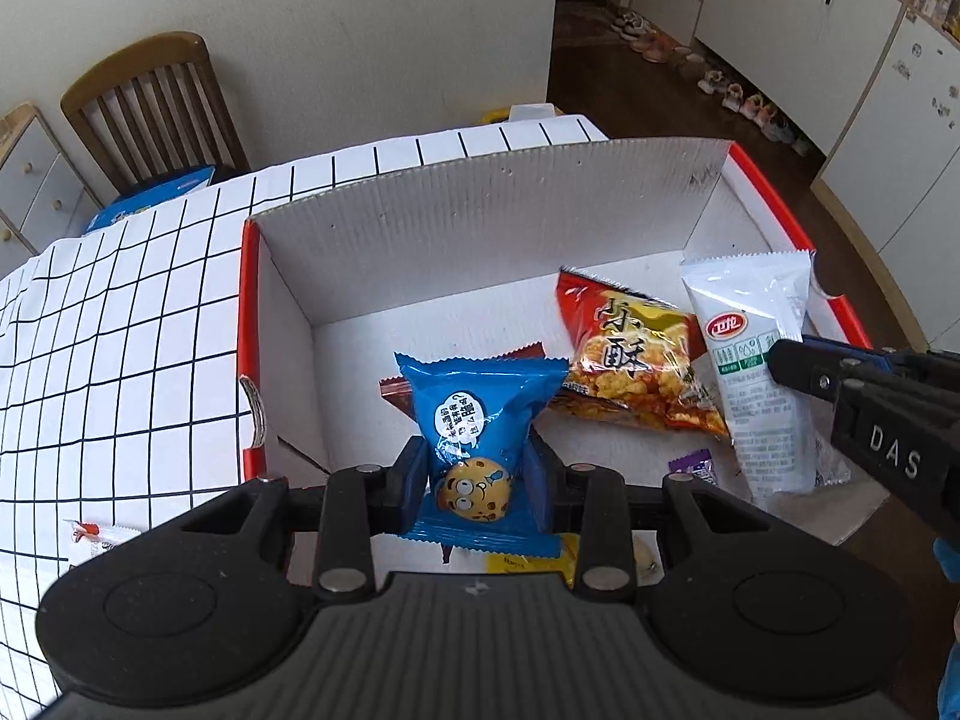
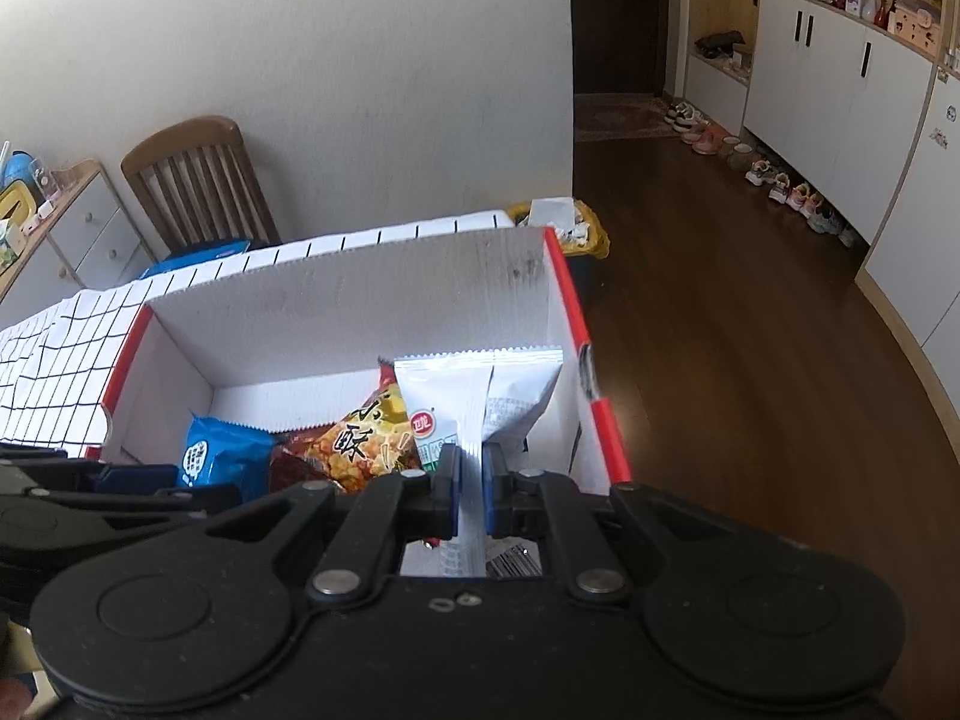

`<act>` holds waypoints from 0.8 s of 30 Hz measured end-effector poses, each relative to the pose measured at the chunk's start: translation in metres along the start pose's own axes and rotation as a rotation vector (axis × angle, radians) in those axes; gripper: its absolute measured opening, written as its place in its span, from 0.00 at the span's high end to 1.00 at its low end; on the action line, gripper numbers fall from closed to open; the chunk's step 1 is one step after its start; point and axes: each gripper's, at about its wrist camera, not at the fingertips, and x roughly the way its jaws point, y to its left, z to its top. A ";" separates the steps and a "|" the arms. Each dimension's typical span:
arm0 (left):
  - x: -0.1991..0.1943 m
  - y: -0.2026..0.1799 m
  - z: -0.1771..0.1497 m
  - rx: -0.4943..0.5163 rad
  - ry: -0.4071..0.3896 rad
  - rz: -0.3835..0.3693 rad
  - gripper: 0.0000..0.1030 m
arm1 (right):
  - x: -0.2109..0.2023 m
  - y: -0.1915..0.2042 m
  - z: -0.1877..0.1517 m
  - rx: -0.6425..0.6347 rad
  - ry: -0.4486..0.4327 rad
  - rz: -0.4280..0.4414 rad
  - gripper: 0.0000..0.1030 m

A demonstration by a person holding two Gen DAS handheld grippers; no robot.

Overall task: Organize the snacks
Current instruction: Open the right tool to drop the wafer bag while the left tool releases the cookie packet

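My left gripper (image 1: 477, 471) is shut on a blue cookie packet (image 1: 480, 414), held upright over the near part of a white cardboard box with red edges (image 1: 249, 300). My right gripper (image 2: 470, 483) is shut on a long white snack packet (image 2: 462, 396), which hangs over the box's right side; the same white packet (image 1: 756, 360) shows in the left wrist view with the right gripper's black body coming in from the right. A red and yellow crisps bag (image 1: 630, 360) lies on the box floor between both packets. The blue packet (image 2: 222, 456) also appears at the left.
The box sits on a table with a white black-grid cloth (image 1: 120, 330). A small purple sweet (image 1: 696, 468) and a yellow packet (image 1: 528, 561) lie in the box near me. A small white-red sachet (image 1: 96, 534) rests on the cloth. A wooden chair (image 1: 150, 108) stands behind the table.
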 end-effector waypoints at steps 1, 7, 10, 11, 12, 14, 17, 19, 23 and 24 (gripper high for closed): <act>0.001 0.000 0.000 0.001 0.001 0.001 0.67 | 0.000 0.000 -0.001 0.001 0.004 0.002 0.94; 0.002 0.002 0.002 0.005 0.005 0.002 0.67 | -0.004 0.000 -0.004 -0.015 0.004 0.014 0.84; 0.001 0.001 0.001 0.004 0.007 0.005 0.67 | -0.009 -0.001 -0.006 -0.019 0.010 0.025 0.82; 0.000 0.002 0.000 -0.002 0.011 0.002 0.67 | -0.011 -0.001 -0.006 -0.020 0.012 0.029 0.81; 0.000 0.003 -0.001 -0.009 0.015 -0.001 0.67 | -0.012 -0.001 -0.006 -0.021 0.015 0.033 0.81; -0.002 0.005 -0.002 -0.022 0.019 -0.008 0.66 | -0.016 -0.002 -0.007 -0.021 0.018 0.039 0.78; -0.010 0.009 -0.005 -0.028 -0.001 -0.016 0.58 | -0.024 -0.003 -0.009 -0.020 0.017 0.052 0.73; -0.018 0.011 -0.008 -0.033 -0.019 -0.022 0.50 | -0.030 -0.003 -0.011 -0.018 0.014 0.060 0.70; -0.034 0.015 -0.010 -0.048 -0.047 -0.052 0.49 | -0.043 -0.002 -0.013 -0.025 0.002 0.078 0.65; -0.039 0.016 -0.010 -0.052 -0.053 -0.057 0.49 | -0.046 -0.002 -0.013 -0.027 -0.001 0.086 0.64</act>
